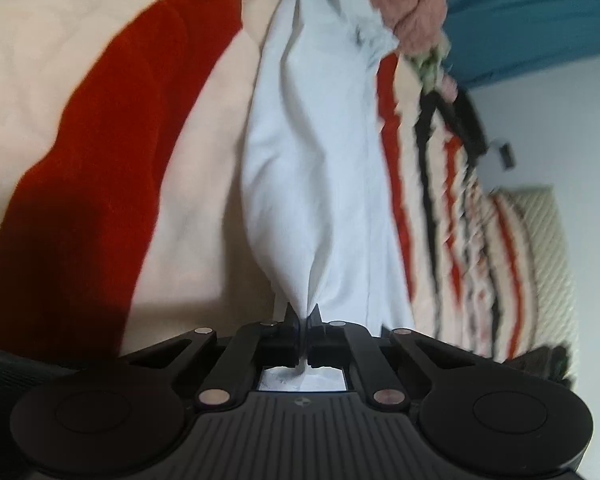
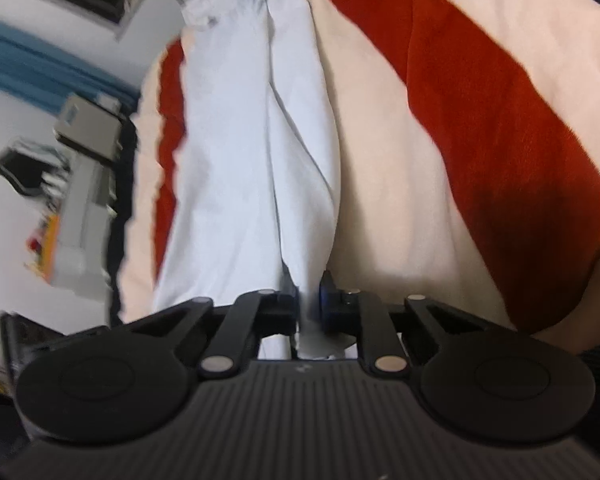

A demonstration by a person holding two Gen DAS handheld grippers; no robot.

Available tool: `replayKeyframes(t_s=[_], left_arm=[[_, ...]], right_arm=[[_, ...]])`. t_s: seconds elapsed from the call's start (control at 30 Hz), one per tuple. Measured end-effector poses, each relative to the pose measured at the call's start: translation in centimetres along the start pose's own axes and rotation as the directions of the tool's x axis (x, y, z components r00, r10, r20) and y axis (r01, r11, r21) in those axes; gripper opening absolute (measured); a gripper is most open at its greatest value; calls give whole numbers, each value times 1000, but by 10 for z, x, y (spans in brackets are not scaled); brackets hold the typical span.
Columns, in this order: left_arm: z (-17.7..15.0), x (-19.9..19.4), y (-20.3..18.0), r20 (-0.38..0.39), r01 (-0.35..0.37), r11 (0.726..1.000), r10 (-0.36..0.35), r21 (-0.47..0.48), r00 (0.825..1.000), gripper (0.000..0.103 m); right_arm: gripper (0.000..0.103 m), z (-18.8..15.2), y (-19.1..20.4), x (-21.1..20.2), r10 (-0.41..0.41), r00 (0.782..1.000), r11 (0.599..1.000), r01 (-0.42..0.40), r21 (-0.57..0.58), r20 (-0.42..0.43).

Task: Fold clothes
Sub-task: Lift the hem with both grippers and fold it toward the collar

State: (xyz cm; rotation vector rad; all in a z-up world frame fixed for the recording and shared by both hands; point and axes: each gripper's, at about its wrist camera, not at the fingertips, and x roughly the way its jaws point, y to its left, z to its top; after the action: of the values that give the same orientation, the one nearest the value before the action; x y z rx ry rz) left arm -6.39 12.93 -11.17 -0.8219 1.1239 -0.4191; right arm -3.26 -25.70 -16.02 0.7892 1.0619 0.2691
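Cream-and-red striped blanket (image 1: 112, 128) underneath, white garment (image 1: 312, 184) stretched ahead, left hand-held gripper (image 1: 303, 316) pinching its corner, right hand-held gripper (image 2: 309, 300) clamped on its edge.

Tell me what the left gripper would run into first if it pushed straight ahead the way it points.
Most likely the white garment itself: the left gripper is shut on its edge, and the cloth stretches ahead. Beyond it lies the red and cream blanket; depth is unclear.

Lying across the bed: cream blanket (image 1: 80, 60) with red stripes. Standing behind: white wall (image 1: 540, 120), blue curtain (image 1: 532, 12), cluttered grey shelf (image 2: 84, 184).
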Motion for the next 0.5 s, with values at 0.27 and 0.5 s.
replayKeyframes(t_s=[0.27,0.5], left_arm=[[21,-67,-77,175,156,987,-161,41,971,2],[-35,-111,-102,156,119,990,-129,71,979,2]], right_arm=[[8,39,49,-84,183,959,983,-171,-73,218],[8,15,64,-142,189,952,973,-148,-176,242]])
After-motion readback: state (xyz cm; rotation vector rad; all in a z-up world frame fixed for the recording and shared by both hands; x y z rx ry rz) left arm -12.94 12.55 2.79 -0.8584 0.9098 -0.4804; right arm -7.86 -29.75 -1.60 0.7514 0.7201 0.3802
